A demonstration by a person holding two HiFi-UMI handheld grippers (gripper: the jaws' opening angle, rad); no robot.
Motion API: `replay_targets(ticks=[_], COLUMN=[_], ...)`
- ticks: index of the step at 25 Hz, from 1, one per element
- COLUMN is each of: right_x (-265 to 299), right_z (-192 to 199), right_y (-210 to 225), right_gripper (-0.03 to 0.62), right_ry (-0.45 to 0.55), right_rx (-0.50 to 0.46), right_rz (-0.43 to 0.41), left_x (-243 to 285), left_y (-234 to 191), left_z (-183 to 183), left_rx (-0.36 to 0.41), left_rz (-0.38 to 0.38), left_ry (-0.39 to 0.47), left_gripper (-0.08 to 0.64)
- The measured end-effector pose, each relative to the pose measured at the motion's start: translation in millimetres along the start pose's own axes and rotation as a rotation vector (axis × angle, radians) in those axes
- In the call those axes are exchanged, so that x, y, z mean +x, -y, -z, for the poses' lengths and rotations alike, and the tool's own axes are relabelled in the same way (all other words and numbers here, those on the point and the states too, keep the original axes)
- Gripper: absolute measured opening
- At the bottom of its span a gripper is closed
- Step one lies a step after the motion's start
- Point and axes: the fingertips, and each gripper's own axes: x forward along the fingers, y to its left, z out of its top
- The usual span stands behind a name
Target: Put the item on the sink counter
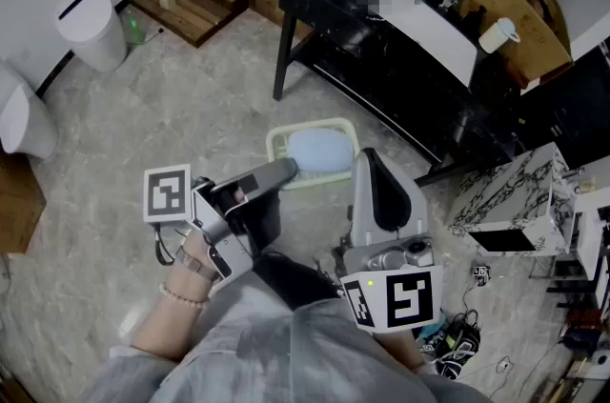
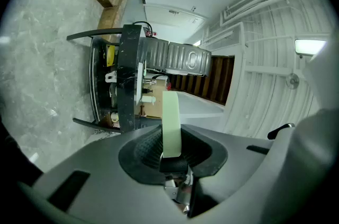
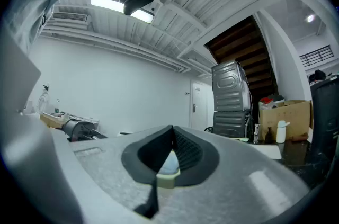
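Head view: left tool (image 1: 290, 168) and right tool (image 1: 361, 159) each clamp shut on the green tray (image 1: 315, 125) (between them).

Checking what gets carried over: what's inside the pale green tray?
A light blue pad lies inside the tray, filling most of it. The tray floor beneath is covered, and the right gripper hides one corner.

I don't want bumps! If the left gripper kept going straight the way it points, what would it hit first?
Likely the black table ahead, or the brown cardboard box on it, though distance is unclear. The left gripper grips the pale green plastic basin, so its rim would touch first.
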Motion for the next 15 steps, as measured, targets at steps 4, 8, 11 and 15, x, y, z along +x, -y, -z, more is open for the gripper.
replay_targets(ticks=[4, 8, 11, 15], right_x=[-0.4, -2.9, -5.3, -13.7], right_z=[-1.7, -2.8, -1.7, 0.7], right_y=[0.4, 0.4, 1.3, 8.0], right_gripper=[-0.003, -0.003, -0.003, -0.003], right_ry=[0.003, 0.006, 0.008, 0.017], right_rx=[-0.001, -0.001, 0.008, 0.023], right_rz=[0.003, -0.001, 0.000, 0.008], left_x=[-0.3, -0.4, -0.2, 3.3], left_y=[0.1, 0.8, -0.6, -4.6], left_z=[0.1, 2.2, 3.1, 8.5], left_rx=[0.007, 0.007, 0.003, 0.006], left_rz=[0.000, 0.002, 0.000, 0.001], left_ry=[-0.004, -0.002, 0.000, -0.002], left_gripper=[0.081, 0.081, 0.081, 0.081])
